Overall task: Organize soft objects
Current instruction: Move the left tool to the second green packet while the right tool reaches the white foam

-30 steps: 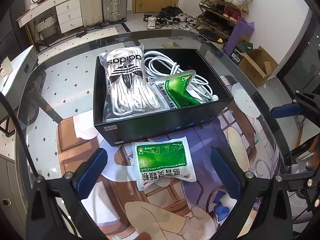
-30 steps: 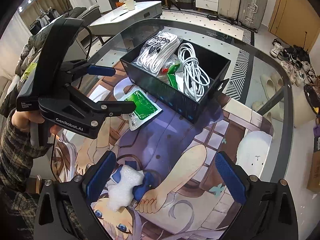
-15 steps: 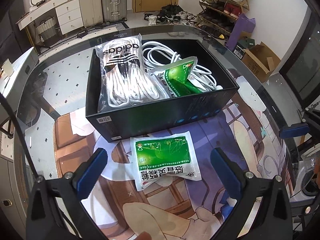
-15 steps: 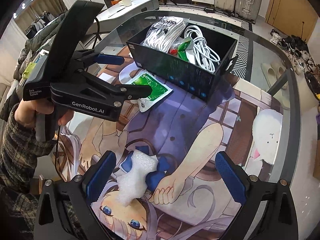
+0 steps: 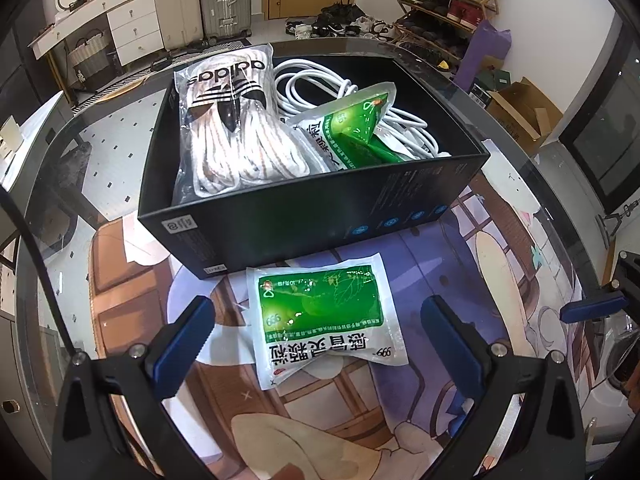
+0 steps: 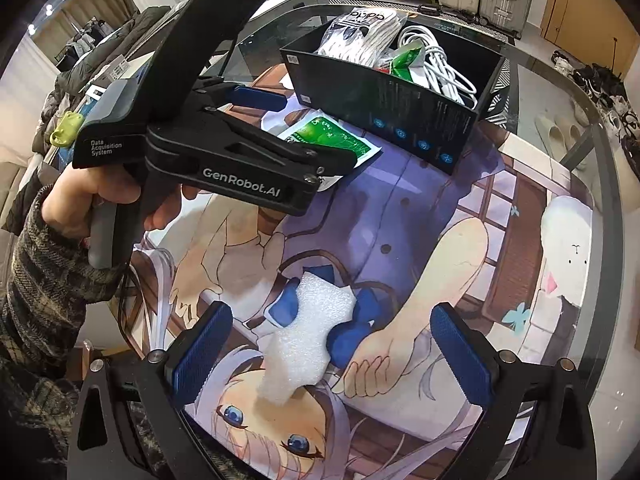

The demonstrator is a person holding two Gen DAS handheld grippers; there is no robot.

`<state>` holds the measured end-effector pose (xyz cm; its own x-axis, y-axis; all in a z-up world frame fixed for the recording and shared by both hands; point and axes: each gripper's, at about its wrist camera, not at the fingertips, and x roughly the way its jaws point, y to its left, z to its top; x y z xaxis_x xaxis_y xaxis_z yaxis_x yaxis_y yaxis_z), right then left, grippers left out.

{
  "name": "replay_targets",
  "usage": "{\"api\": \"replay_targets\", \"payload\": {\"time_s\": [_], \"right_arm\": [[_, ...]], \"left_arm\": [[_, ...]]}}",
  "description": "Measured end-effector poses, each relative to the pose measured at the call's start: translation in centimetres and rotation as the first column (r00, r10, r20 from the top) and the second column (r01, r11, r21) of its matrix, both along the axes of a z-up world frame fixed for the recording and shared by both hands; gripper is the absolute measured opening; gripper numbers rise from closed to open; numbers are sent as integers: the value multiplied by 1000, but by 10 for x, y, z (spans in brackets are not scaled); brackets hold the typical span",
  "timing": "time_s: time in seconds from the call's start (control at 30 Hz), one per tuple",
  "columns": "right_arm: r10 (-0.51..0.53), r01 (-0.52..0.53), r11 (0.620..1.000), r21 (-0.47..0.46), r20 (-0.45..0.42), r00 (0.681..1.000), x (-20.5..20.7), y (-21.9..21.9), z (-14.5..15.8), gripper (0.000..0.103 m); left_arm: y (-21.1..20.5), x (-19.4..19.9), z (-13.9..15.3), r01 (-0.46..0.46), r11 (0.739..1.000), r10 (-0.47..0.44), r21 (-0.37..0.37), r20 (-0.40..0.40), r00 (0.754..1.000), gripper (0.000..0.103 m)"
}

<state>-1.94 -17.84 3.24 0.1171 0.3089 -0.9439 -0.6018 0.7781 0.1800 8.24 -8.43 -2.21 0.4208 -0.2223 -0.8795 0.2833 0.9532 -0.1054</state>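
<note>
A green and white medicine pouch (image 5: 324, 316) lies flat on the printed mat in front of the black box (image 5: 320, 216). My left gripper (image 5: 320, 332) is open and empty, its fingers either side of the pouch. The box holds a bagged pair of white socks (image 5: 236, 120), a coiled white cable (image 5: 320, 84) and a second green pouch (image 5: 352, 128). A white foam piece (image 6: 308, 340) lies on the mat between the open fingers of my right gripper (image 6: 332, 356), which is empty. The pouch (image 6: 328, 140) and box (image 6: 400, 92) also show in the right wrist view.
The printed anime mat (image 6: 440, 240) covers a round glass table (image 5: 120, 128). The table's edge (image 6: 608, 160) curves close on the right. My left gripper's body (image 6: 224, 152) and the hand holding it stand over the mat's left side.
My left gripper has moved forward and down to the pouch, which now sits between its fingers. My right gripper has moved closer to the foam piece. Both stay open.
</note>
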Motion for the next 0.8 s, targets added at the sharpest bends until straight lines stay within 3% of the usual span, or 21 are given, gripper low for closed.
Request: {"api": "replay_targets", "payload": {"time_s": [0.4,0.8], "right_arm": [[14,-15,1000,-17,-58,998,-7,11,-27,101],[25,-29,997,-74,-58,998,-13,22,-47,101]], "left_arm": [[-4,4,-11,-20,999,20,25,-3,1000,103],[-10,7,-21,-27,997,28,71,-13,1000,103]]}}
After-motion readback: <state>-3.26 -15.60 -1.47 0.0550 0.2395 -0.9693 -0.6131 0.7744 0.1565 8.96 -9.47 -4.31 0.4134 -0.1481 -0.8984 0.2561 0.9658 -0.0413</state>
